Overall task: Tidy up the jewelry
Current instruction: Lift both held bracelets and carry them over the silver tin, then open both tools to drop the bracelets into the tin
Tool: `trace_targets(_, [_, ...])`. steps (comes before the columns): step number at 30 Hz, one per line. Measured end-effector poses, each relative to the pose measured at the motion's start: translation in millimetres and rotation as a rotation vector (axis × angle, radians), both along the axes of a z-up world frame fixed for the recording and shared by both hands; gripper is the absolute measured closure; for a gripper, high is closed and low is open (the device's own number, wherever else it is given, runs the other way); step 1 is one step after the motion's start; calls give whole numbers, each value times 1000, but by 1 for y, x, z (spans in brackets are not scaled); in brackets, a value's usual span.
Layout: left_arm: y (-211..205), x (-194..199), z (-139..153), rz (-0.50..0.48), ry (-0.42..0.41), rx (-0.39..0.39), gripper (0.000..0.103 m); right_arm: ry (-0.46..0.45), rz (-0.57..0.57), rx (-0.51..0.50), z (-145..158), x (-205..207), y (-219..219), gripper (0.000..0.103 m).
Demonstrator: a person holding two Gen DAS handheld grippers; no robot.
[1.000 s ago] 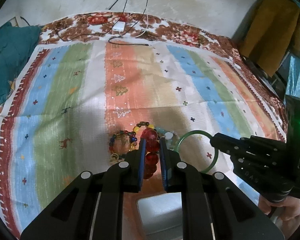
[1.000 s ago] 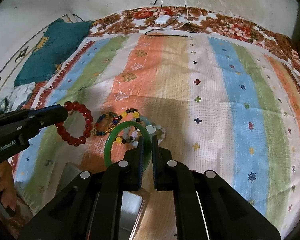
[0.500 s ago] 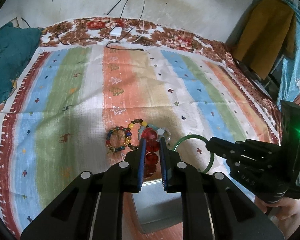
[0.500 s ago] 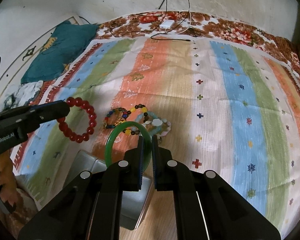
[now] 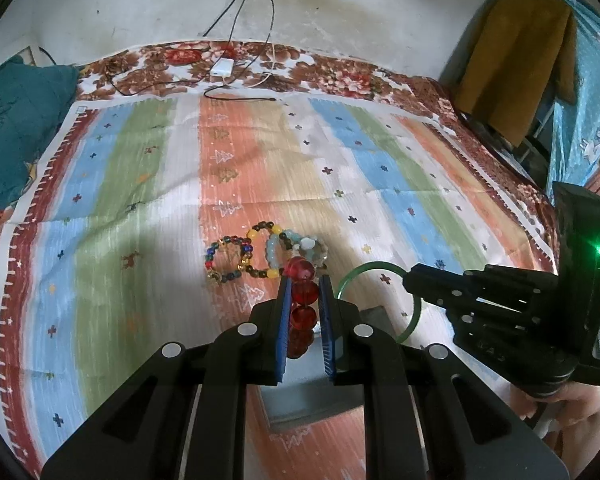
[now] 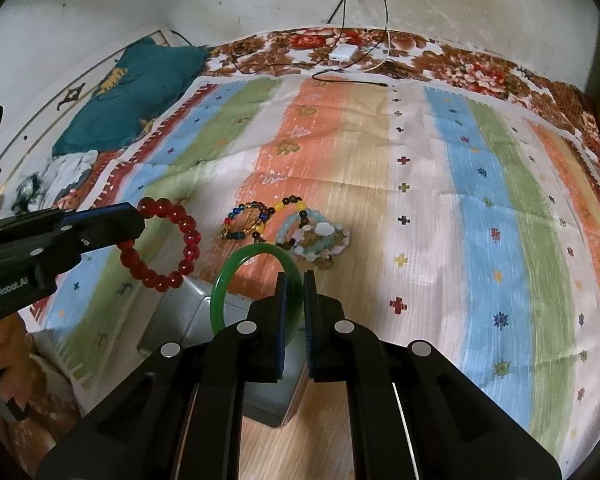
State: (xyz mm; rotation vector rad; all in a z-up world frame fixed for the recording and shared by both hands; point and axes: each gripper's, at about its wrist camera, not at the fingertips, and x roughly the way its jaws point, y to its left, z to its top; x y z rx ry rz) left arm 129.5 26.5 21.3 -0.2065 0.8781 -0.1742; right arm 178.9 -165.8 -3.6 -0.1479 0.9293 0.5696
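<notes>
My left gripper [image 5: 303, 282] is shut on a red bead bracelet [image 5: 302, 304], which hangs above the striped cloth; the right wrist view shows that bracelet [image 6: 168, 246] as a full ring at the left gripper's [image 6: 134, 216] tip. My right gripper [image 6: 295, 278] is shut on a green bangle [image 6: 244, 264], held upright over a grey metal box [image 6: 188, 316]. In the left wrist view the bangle [image 5: 354, 276] juts from the right gripper [image 5: 410, 280]. Three bead bracelets lie on the cloth: a multicoloured one [image 5: 228, 258], a dark-and-yellow one [image 5: 266, 232] and a pale blue-white one [image 5: 300, 246].
The grey box [image 5: 312, 396] sits at the cloth's near edge, partly under both grippers. A white charger with cables [image 5: 222, 68] lies at the far edge by the wall. A teal cushion [image 5: 14, 128] is at the far left. A hand [image 5: 576, 408] holds the right gripper.
Both grippers have drawn back toward the near edge with their bracelets, so the loose bracelets sit farther ahead and more of the grey box shows beneath.
</notes>
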Motion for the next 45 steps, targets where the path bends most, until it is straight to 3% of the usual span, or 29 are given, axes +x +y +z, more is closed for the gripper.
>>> trace_targets(22, [-13, -26, -16, -19, 54, 3, 90, 45, 31, 4, -10, -21, 0, 94])
trace_targets(24, [-11, -24, -20, -1, 76, 4, 89, 48, 28, -1, -11, -20, 0, 89])
trace_targets(26, [-8, -24, -21, 14, 81, 6, 83, 43, 15, -2, -10, -19, -2, 67])
trace_targets(30, [2, -22, -20, 57, 73, 7, 65, 53, 0, -7, -13, -14, -3, 62])
trace_targets(36, [18, -13, -24, 112, 86, -4, 47, 76, -17, -4, -17, -4, -6, 51])
trace_targets(45, [35, 7, -32, 164, 115, 6, 44, 82, -41, 0, -19, 12, -5, 42])
